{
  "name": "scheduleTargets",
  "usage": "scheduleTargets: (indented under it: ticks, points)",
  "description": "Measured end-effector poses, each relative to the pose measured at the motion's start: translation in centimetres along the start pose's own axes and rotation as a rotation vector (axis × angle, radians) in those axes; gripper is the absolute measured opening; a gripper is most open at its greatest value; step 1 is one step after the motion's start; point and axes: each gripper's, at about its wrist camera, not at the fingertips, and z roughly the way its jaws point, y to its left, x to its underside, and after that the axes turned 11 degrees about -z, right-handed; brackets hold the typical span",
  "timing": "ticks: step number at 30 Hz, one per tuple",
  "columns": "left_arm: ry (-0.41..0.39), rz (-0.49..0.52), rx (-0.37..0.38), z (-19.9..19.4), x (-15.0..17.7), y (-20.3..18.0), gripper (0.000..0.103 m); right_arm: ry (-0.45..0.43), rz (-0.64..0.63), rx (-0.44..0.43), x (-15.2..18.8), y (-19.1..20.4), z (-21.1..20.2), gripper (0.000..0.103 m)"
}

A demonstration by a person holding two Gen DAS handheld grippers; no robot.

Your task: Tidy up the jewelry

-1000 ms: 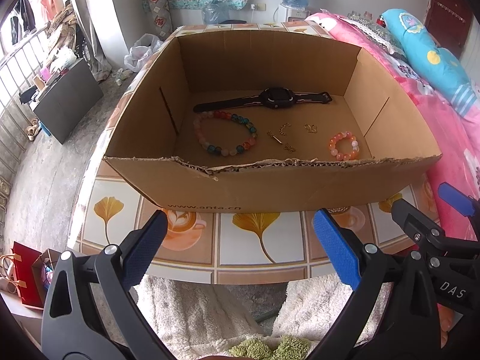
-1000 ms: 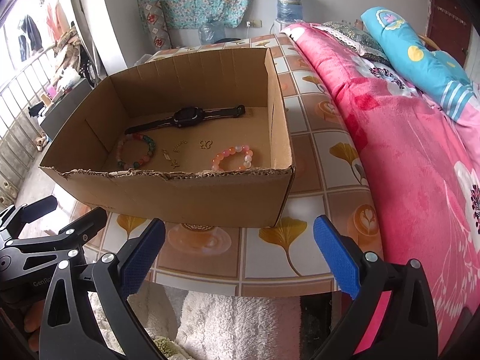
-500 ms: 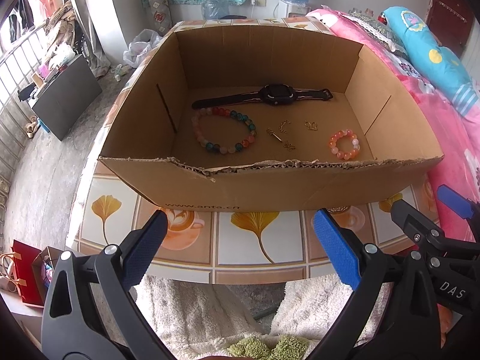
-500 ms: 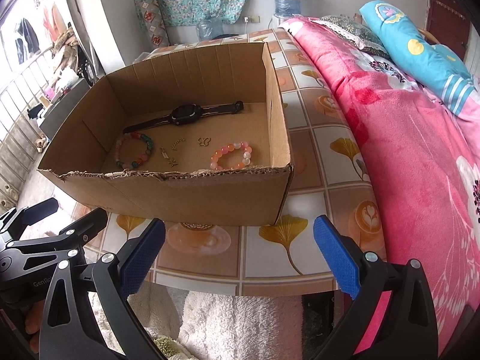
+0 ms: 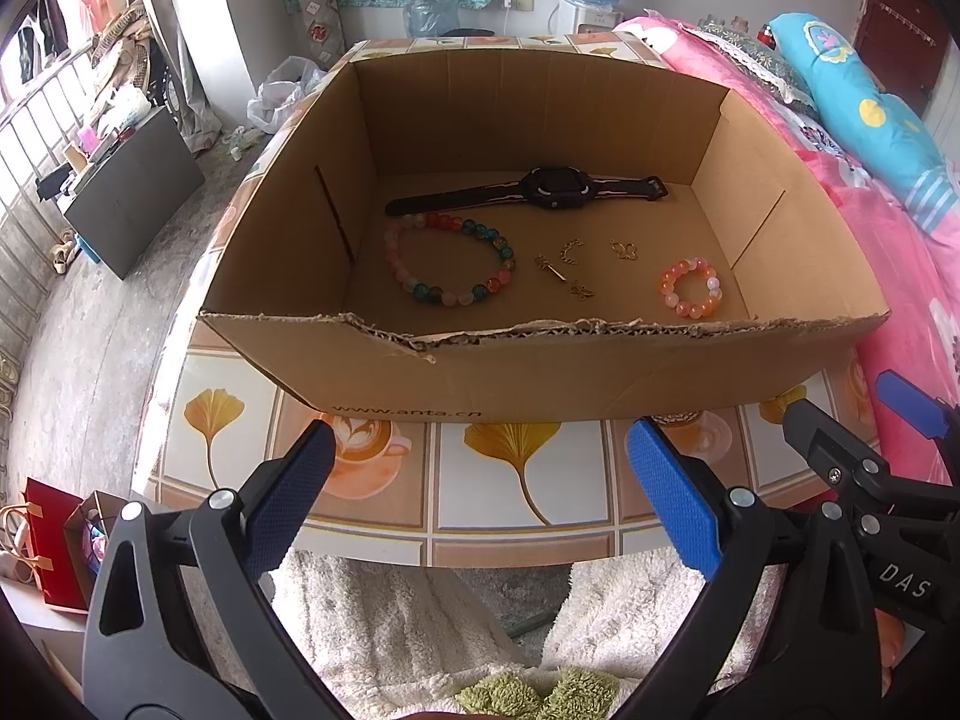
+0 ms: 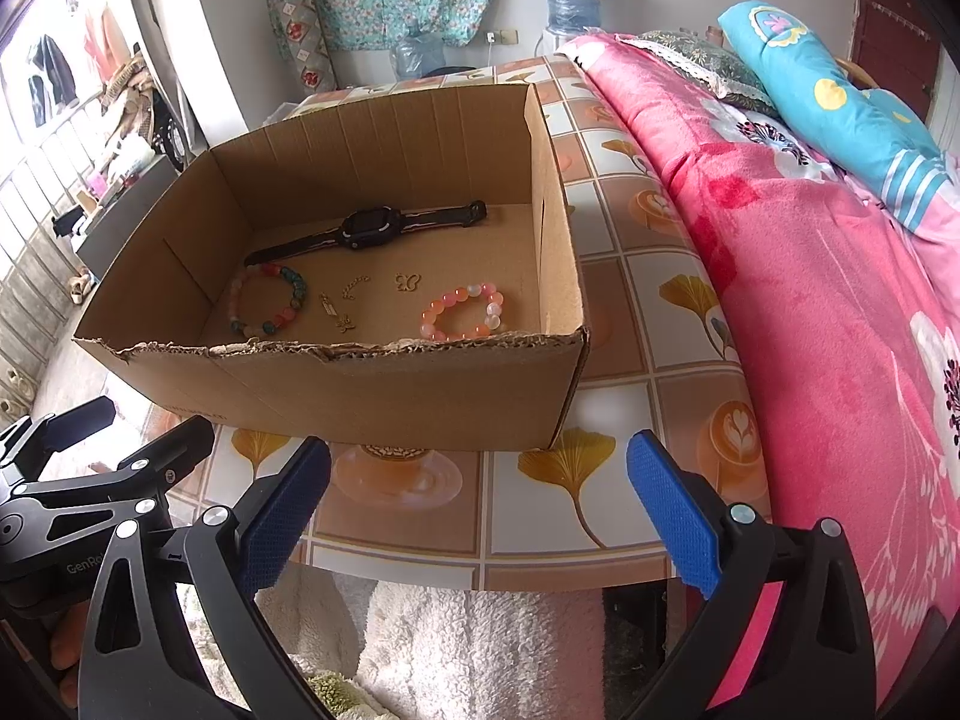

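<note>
the black watch (image 5: 555, 191), a multicoloured bead bracelet (image 5: 450, 267), a pink bead bracelet (image 5: 691, 287) and small gold charms (image 5: 567, 270) lie apart on the floor of the cardboard box (image 5: 540, 372) on the desk (image 5: 510, 480). over the last second none has shifted; both views have only drawn slightly closer. the left gripper (image 5: 480, 498) and right gripper (image 6: 480, 504) hover short of the box, fingers wide and holding nothing.

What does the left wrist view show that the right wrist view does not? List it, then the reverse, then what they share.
Only the left wrist view: the printed web address on the box front, a red bag on the floor, and the right claw from the side.

Only the right wrist view: the wide stretch of pink blanket, and the left claw from the side.

Both: the cardboard box, black watch, multicoloured bead bracelet, pink bead bracelet, small gold pieces and tiled tabletop.
</note>
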Motion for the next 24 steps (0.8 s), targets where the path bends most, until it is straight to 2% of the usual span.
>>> scheduleTargets:
  ticks: [24]
  points:
    - [-0.001, 0.001, -0.001, -0.02, -0.02, 0.03, 0.094, 0.002, -0.002, 0.002, 0.03, -0.06, -0.10, 0.096]
